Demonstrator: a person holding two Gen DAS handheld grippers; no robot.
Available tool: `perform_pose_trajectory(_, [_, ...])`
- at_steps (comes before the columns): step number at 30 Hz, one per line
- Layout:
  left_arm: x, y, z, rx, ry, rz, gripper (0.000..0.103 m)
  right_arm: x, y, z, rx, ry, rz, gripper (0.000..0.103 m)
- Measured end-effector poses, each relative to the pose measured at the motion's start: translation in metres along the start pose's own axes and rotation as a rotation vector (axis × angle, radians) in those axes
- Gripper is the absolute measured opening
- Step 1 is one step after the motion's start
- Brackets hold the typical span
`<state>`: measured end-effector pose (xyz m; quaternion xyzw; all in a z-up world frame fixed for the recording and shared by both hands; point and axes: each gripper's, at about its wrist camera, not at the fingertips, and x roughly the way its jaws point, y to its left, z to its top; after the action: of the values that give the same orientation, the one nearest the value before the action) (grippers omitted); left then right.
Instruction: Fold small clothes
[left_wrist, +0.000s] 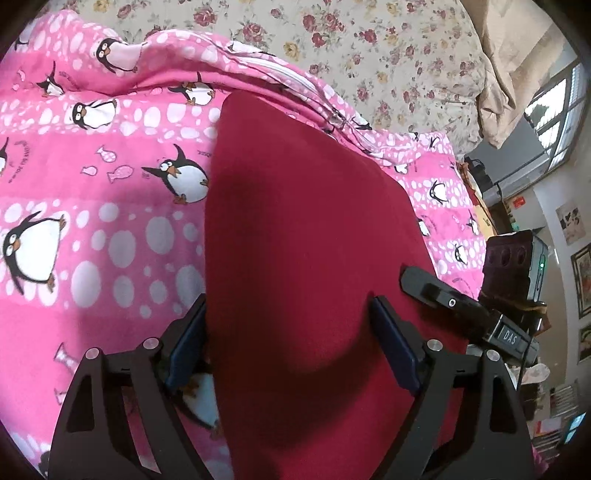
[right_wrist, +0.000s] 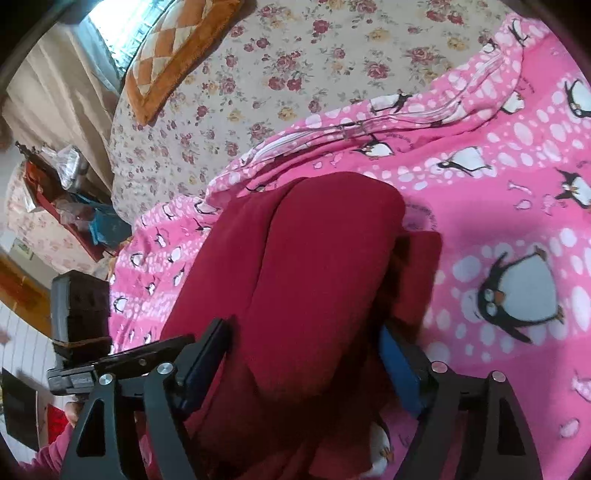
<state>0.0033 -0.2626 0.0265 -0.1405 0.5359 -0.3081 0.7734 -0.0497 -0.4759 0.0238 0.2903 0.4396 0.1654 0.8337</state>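
Observation:
A dark red garment (left_wrist: 306, 229) lies on a pink penguin blanket (left_wrist: 92, 229). In the left wrist view my left gripper (left_wrist: 290, 325) is open, its jaws wide apart over the near part of the red cloth. The other gripper's black finger (left_wrist: 439, 295) shows at the right edge of the cloth. In the right wrist view the red garment (right_wrist: 314, 266) is folded over itself in a long roll. My right gripper (right_wrist: 306, 354) is open with jaws either side of the roll.
A floral bedsheet (left_wrist: 369, 48) lies beyond the pink blanket (right_wrist: 498, 221). An orange checked cushion (right_wrist: 177, 51) sits at the back left. A cluttered bedside shelf (right_wrist: 66, 192) stands at the left and a window (left_wrist: 554, 110) at the right.

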Motion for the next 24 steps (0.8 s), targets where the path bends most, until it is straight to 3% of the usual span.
perform_pose_trajectory(4, [0.004, -0.001, 0.002, -0.006, 0.008, 0.006, 0.086, 0.008, 0.001, 0.003, -0.015, 0.000, 0.008, 0.080])
perform_pose_trajectory(6, [0.001, -0.004, 0.000, 0.018, 0.007, 0.009, 0.085, 0.007, 0.006, 0.003, -0.036, 0.001, -0.019, 0.069])
perform_pose_trajectory(9, [-0.011, -0.005, -0.004, 0.020, -0.015, -0.011, 0.073, -0.001, 0.012, 0.002, -0.043, -0.005, -0.021, 0.058])
perform_pose_trajectory(11, [-0.025, -0.005, -0.007, 0.011, -0.019, -0.034, 0.065, -0.012, 0.018, 0.002, -0.034, -0.014, 0.006, 0.052])
perform_pose_trajectory(13, [-0.041, -0.004, -0.012, 0.002, -0.023, -0.054, 0.064, -0.022, 0.029, 0.001, -0.025, -0.012, 0.066, 0.043])
perform_pose_trajectory(14, [-0.051, -0.004, -0.014, -0.003, -0.025, -0.063, 0.063, -0.026, 0.038, 0.001, -0.024, 0.003, 0.099, 0.042])
perform_pose_trajectory(17, [-0.081, -0.006, -0.026, 0.009, -0.031, -0.073, 0.061, -0.032, 0.076, -0.004, -0.121, 0.024, 0.057, 0.042])
perform_pose_trajectory(20, [-0.097, -0.015, -0.035, 0.048, -0.045, -0.049, 0.060, -0.033, 0.100, -0.011, -0.135, 0.031, 0.107, 0.039])
perform_pose_trajectory(22, [-0.104, -0.015, -0.036, 0.046, -0.079, -0.001, 0.060, -0.032, 0.110, -0.011, -0.175, 0.014, 0.064, 0.039])
perform_pose_trajectory(24, [-0.105, -0.008, -0.036, 0.004, -0.096, 0.011, 0.060, -0.031, 0.109, -0.010, -0.199, -0.020, -0.040, 0.039])
